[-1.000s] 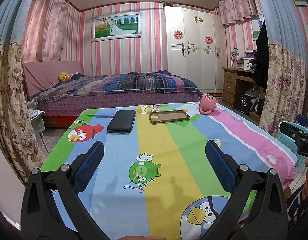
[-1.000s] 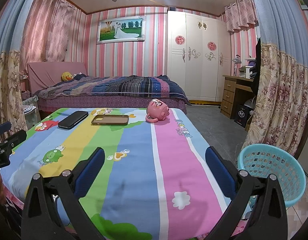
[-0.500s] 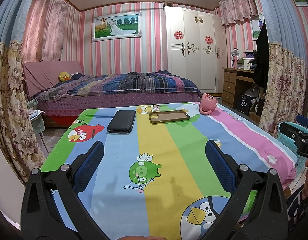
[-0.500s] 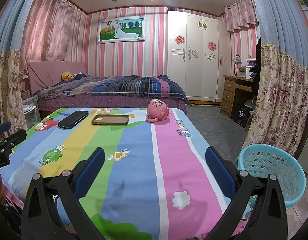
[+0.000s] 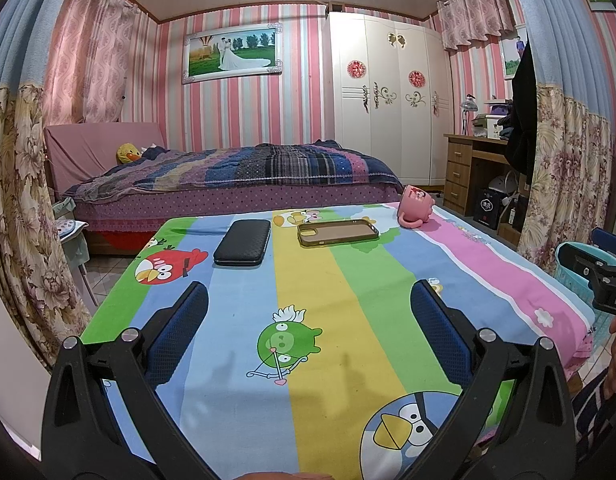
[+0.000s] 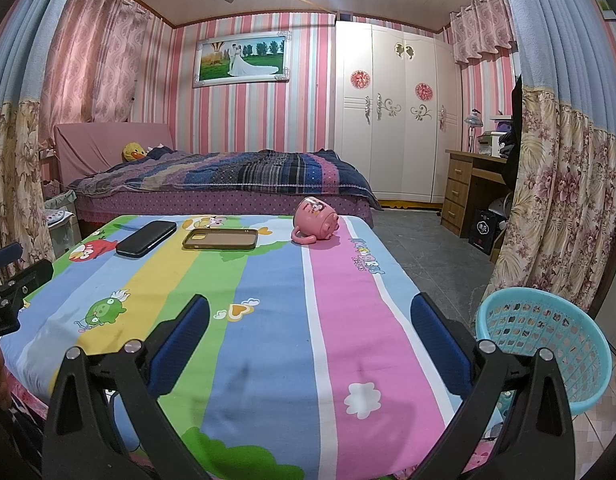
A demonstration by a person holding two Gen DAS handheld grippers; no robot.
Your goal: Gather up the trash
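A table with a striped cartoon cloth (image 5: 308, 300) (image 6: 340, 300) holds three things at its far end: a black case (image 5: 242, 242) (image 6: 146, 238), an olive phone case (image 5: 338, 232) (image 6: 220, 238), and a pink mug on its side (image 5: 416, 205) (image 6: 316, 219). A light blue mesh basket (image 6: 544, 344) stands on the floor right of the table; its rim shows in the left wrist view (image 5: 568, 264). My left gripper (image 5: 308, 320) and right gripper (image 6: 308, 320) are both open and empty above the near part of the table.
A bed (image 5: 235, 176) stands behind the table, a white wardrobe (image 5: 392, 96) and wooden desk (image 5: 468, 168) at back right. Floral curtains (image 6: 560, 208) hang on both sides. A small stand (image 5: 69, 232) sits left of the table.
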